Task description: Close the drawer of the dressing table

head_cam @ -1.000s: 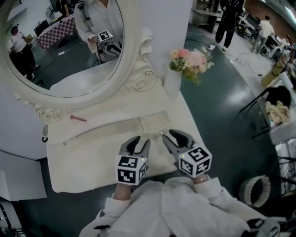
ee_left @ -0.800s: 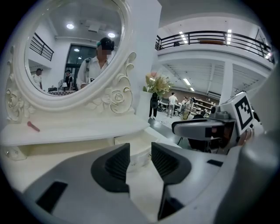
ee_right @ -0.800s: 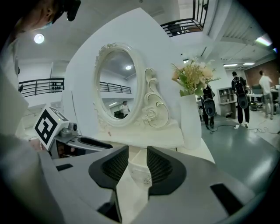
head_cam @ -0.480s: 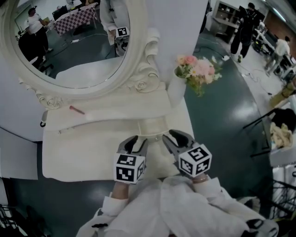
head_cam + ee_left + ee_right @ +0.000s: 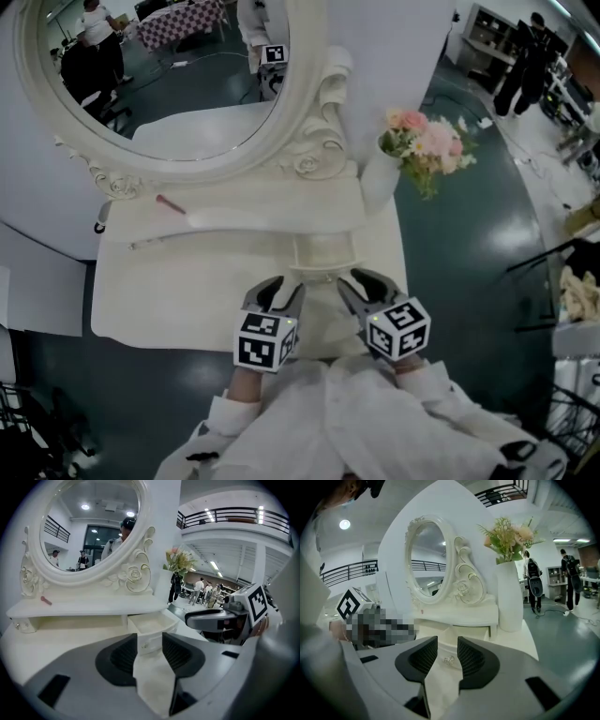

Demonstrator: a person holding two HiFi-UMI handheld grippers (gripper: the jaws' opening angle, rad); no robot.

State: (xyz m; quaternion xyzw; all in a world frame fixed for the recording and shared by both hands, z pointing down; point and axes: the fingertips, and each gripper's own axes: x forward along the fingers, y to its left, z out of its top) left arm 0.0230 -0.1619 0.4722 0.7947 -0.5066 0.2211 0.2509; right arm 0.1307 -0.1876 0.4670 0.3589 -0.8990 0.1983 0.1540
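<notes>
Just beyond the left gripper (image 5: 285, 287) and right gripper (image 5: 356, 281): the pulled-out drawer (image 5: 323, 251).
Both grippers' jaws stand apart, empty.

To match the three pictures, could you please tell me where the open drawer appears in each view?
Head view: drawer at centre, just ahead of the jaws.
Left gripper view: drawer at centre, beyond the jaws.
Right gripper view: drawer front framed between the jaws.
Shared landmark: flower vase, right of it.
</notes>
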